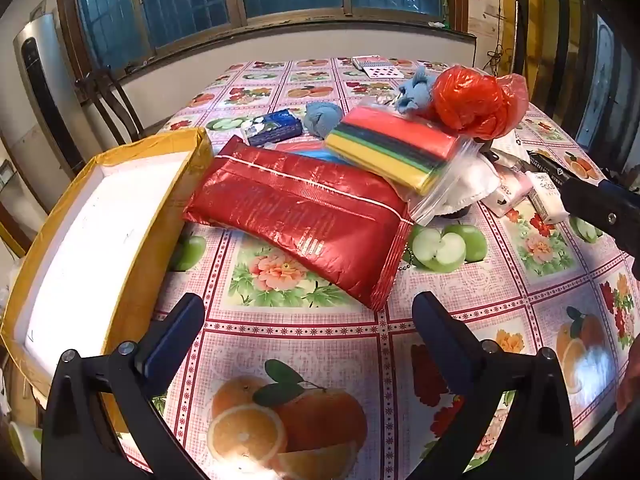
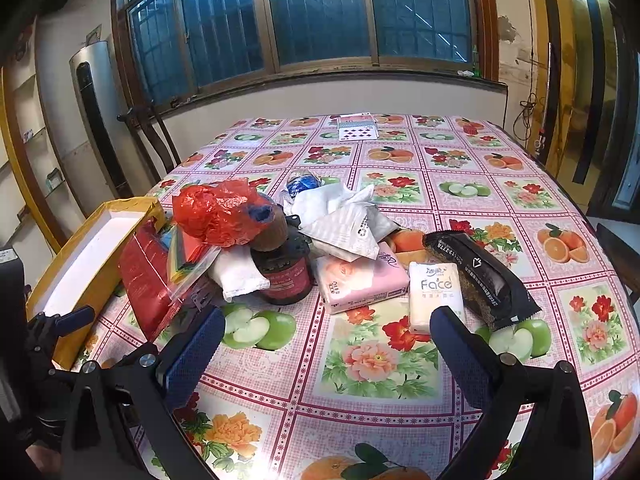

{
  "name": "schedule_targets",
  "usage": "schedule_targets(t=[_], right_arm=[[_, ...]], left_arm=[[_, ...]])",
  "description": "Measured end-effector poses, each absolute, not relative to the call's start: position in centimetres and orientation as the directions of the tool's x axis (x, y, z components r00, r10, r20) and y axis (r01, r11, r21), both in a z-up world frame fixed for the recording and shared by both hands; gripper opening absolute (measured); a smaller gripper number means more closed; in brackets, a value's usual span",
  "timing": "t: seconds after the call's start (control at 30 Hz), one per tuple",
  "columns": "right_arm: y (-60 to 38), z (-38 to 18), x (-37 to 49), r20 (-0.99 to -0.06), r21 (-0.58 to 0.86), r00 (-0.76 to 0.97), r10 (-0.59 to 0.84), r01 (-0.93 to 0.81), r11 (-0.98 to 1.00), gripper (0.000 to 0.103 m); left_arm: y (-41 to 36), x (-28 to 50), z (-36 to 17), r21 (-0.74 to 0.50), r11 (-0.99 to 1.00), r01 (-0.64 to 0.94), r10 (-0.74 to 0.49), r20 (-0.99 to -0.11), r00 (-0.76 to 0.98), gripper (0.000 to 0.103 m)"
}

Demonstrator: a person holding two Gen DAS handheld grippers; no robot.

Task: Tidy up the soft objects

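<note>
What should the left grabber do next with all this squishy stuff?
Probably ease the left gripper forward and close on the near corner of the red foil pack. Its jaws are open and empty, the pack lies right ahead of them, and the yellow box beside it is open with nothing inside. The right gripper is open too, nearer the white Face tissue pack.

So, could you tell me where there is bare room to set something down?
Free cloth lies near the grippers, in front of the red foil pack, and beyond the pile toward the playing cards. The yellow box looks empty. It is crowded around the red plastic bag.
</note>
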State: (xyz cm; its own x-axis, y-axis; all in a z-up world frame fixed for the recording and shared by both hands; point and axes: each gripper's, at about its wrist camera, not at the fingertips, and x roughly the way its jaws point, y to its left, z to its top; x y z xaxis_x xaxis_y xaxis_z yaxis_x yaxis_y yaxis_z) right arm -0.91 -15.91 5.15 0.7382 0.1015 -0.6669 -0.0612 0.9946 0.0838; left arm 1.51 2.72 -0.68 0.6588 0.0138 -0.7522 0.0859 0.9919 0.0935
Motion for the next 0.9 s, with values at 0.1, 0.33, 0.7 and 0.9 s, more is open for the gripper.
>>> schedule_targets(t=[0.1,0.33,0.7,0.9], right_arm=[[-15.8,5.2,-0.9,-0.665,0.088,0.739,0.107,-0.065,0.994,0.103],[-15.8,5.1,-1.0,-0.667,0.112,0.734,0.126,-0.069,0.991,0.103],[-14.9,5.7,-0.5,-0.658,0.088,0.743,0.126,-0.09,0.992,0.103],[-13.8,6.4,0.7,-0.647,0.057,0.746,0.158,-0.16,0.986,0.103]], left_arm=[[2.8,1.6,-0.9,0.109,0.991,0.073,0.035,-0.759,0.65,0.103],[3.4,1.7,-1.6,0.025,0.995,0.099,-0.04,-0.797,0.602,0.103],[4.4,1.9,-0.8,-0.058,0.996,0.063,-0.085,-0.777,0.624,0.103],[5.5,2.3,-0.2,-0.08,0.995,0.061,-0.1,-0.771,0.629,0.103]])
